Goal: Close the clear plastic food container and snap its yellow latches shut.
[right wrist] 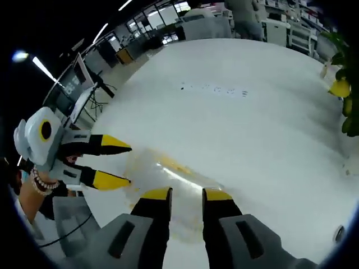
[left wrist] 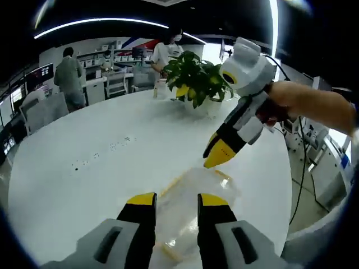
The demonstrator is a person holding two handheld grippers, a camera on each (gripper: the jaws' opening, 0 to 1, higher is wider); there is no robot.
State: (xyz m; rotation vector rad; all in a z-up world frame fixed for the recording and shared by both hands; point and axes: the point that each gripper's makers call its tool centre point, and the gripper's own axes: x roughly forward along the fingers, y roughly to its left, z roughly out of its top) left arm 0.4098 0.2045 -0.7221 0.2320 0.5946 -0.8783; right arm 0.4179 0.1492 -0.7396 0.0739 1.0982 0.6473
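Clear plastic container [left wrist: 193, 204] lies on the white surface [left wrist: 112, 151] between and just ahead of the left claw [left wrist: 176, 200], jaws apart. The right claw [right wrist: 187, 194], also parted, hovers over its far edge.

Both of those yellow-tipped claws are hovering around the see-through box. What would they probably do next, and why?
Probably bring the right gripper down onto the nearest yellow latch and press. Its tips sit just above that edge of the clear container, while the left gripper has its open jaws either side of the box.
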